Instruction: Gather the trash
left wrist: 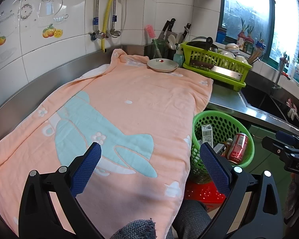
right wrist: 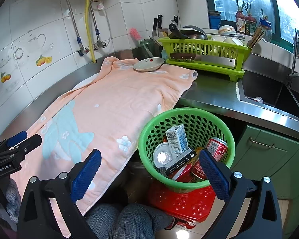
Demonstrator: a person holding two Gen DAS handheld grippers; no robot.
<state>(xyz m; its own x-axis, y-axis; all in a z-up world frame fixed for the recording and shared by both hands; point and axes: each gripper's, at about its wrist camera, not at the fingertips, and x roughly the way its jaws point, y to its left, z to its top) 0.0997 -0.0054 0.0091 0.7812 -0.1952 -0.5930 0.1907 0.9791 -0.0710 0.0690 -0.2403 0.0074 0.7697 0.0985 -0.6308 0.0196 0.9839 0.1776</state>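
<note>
Left gripper held above the near part of a peach towel, fingers spread wide, nothing between the blue pads. Pointed along the towel toward the tiled wall, level with the counter. Right gripper also wide apart and empty, poised just above the near rim of a green basket, its right pad overlapping the basket's mouth, left pad over the towel's hanging edge.

Basket standing on a red stool just off the towel's right edge, below counter height. Inside the basket: a small milk carton upright toward the far side, a red cola can leaning at the right wall, a clear round lid at the left, a dark flat box lying across the middle, more red packaging beneath it.

Towel covering the steel counter, bare except for a shallow white dish at its far end. Lime dish rack just beyond the towel's far right corner, a cleaver laid along its front. Sink further right of the rack.

Knees in checked trousers below the towel's near edge.
</note>
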